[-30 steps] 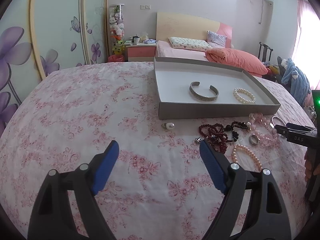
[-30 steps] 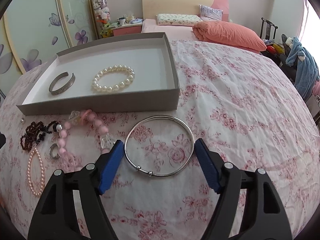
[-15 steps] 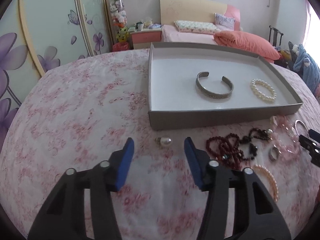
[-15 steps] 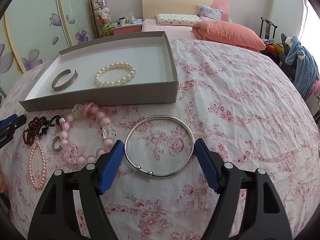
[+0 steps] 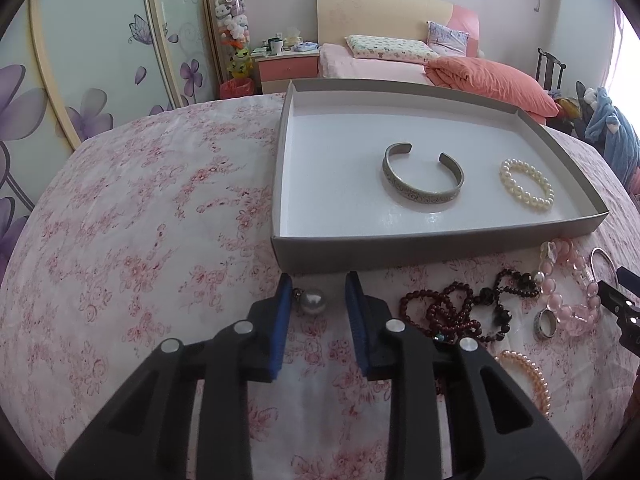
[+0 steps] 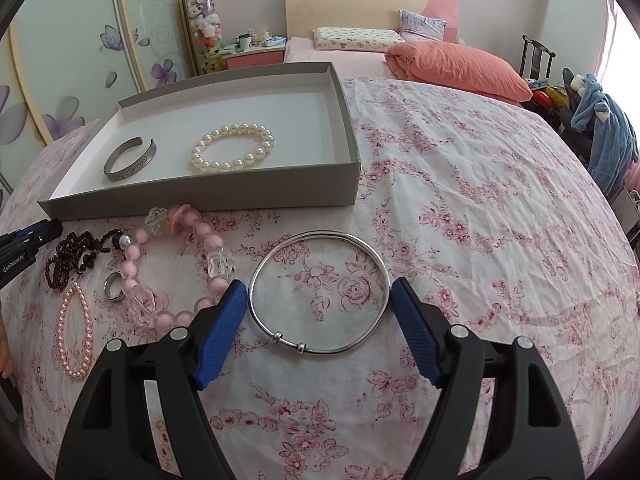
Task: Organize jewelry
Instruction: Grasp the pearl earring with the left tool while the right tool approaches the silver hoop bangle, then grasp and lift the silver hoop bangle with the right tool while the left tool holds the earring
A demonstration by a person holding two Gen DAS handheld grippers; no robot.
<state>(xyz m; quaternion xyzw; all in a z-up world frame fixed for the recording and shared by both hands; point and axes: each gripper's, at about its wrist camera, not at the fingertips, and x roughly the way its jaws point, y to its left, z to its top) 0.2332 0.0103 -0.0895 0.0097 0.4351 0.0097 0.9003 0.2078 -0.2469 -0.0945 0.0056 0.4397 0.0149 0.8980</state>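
Note:
A grey tray (image 5: pixel 420 246) (image 6: pixel 200 200) holds a silver cuff (image 5: pixel 423 178) (image 6: pixel 129 159) and a white pearl bracelet (image 5: pixel 527 185) (image 6: pixel 233 147). My left gripper (image 5: pixel 316 294) is partly open, its blue pads on either side of a pearl earring (image 5: pixel 313 301) lying on the floral cloth; a gap shows on both sides. My right gripper (image 6: pixel 318 296) is open around the near part of a thin silver bangle (image 6: pixel 319 292), without squeezing it. Dark red beads (image 5: pixel 452 312) (image 6: pixel 74 254), a pink bead bracelet (image 6: pixel 172 264), a ring (image 6: pixel 114 285) and a pink pearl strand (image 6: pixel 74 332) lie loose.
The floral cloth (image 6: pixel 480 220) covers a table. Behind it are a bed with an orange duvet (image 6: pixel 456 68), a nightstand (image 5: pixel 286 66) and flowered wardrobe doors (image 5: pixel 80 60). A chair with blue clothing (image 6: pixel 604 136) stands at the right.
My left gripper has moved forward to the pearl earring and narrowed around it. My right gripper has stayed open around the bangle.

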